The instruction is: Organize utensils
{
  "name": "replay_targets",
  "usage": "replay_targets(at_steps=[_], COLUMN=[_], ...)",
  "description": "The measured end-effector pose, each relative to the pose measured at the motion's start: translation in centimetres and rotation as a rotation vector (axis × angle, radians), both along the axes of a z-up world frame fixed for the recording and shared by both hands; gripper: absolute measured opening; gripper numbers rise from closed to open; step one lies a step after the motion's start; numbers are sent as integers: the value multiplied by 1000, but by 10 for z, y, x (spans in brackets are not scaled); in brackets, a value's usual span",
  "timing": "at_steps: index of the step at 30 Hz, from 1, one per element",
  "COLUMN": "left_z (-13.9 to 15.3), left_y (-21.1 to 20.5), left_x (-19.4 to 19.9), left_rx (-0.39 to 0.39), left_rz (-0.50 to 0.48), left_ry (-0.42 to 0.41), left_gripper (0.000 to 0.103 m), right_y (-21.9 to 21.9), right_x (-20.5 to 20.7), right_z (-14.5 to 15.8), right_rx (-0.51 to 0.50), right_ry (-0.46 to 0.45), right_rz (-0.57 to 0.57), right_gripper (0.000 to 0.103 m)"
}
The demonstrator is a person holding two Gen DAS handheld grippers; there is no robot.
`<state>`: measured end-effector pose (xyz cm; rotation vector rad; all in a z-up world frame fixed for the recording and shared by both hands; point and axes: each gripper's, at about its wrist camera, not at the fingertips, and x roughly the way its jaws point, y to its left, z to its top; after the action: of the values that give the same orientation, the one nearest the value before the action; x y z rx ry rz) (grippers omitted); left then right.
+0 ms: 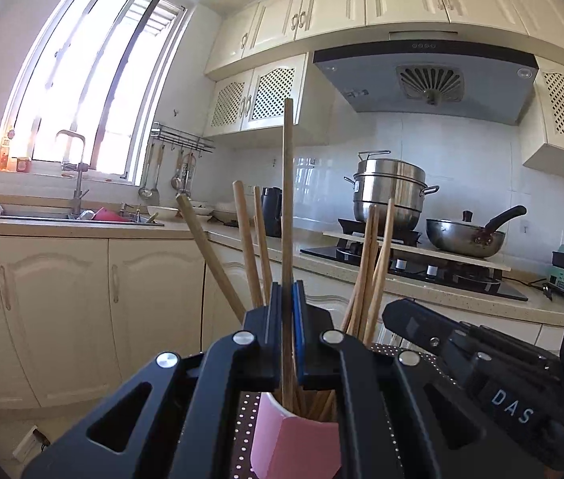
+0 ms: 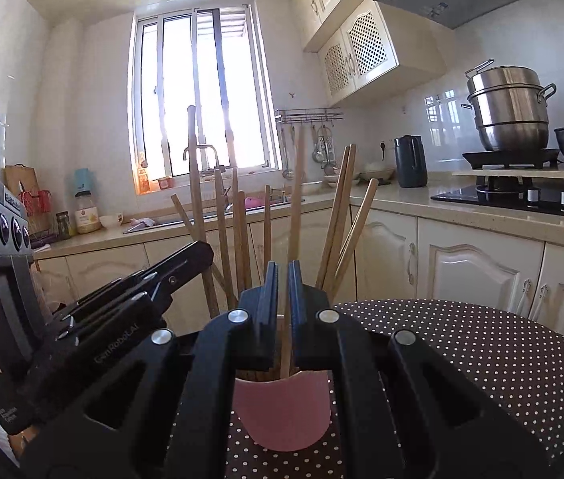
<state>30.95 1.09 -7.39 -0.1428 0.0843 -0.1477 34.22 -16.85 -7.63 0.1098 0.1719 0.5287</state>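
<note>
A pink cup stands on a dark polka-dot tablecloth and holds several wooden chopsticks that fan out upward. My left gripper is shut on one upright chopstick whose lower end reaches into the cup. My right gripper is shut on another upright chopstick just above the cup's rim. Each gripper shows in the other's view: the right gripper to the right of the cup, the left gripper to its left.
Behind the table runs a kitchen counter with a sink under the window. A dark kettle, a steamer pot and a wok on the hob line the counter. Cream cabinets stand below.
</note>
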Motion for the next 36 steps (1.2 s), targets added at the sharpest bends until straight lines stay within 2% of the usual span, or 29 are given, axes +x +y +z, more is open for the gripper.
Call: replay_targets(at_steps=[7, 14, 16, 17, 18, 20, 24, 28, 30, 31, 32, 33, 34, 36], left_z=[-10, -16, -16, -15, -14, -10, 1, 17, 27, 31, 36, 40, 45, 53], left_y=[-1, 1, 5, 8, 10, 12, 14, 15, 15, 16, 16, 16, 16, 16], left_x=[-6, 0, -2, -5, -8, -16, -35, -65, -84, -92, -101, -110, -120, -139], left_rx=[39, 18, -7, -19, -28, -29, -9, 41, 67, 70, 79, 88, 94, 109], left_rz=[-14, -37, -47, -45, -41, -35, -15, 26, 41, 43, 53, 61, 61, 57], left_ry=[58, 166, 183, 185, 182, 178, 198, 204, 208, 208, 213, 217, 220, 223], left_gripper=[7, 7, 17, 33, 38, 40, 53, 62, 68, 69, 71, 72, 74, 74], right_y=[2, -4, -7, -9, -11, -14, -19, -22, -21, -20, -19, -19, -17, -13], right_x=[-4, -13, -17, -19, -22, -29, -47, -72, -89, -97, -107, -117, -130, -153], right_z=[-8, -5, -5, -4, -2, 2, 12, 25, 34, 37, 41, 45, 50, 59], right_rx=[-9, 2, 9, 15, 20, 30, 52, 58, 49, 45, 42, 36, 32, 13], right_ry=[39, 71, 80, 83, 84, 90, 101, 107, 107, 110, 110, 107, 91, 69], right_rz=[-10, -39, -48, -51, -53, -59, -71, -85, -92, -98, -105, -115, -123, -117], right_gripper=[6, 6, 6, 6, 6, 7, 7, 8, 12, 21, 43, 60, 67, 67])
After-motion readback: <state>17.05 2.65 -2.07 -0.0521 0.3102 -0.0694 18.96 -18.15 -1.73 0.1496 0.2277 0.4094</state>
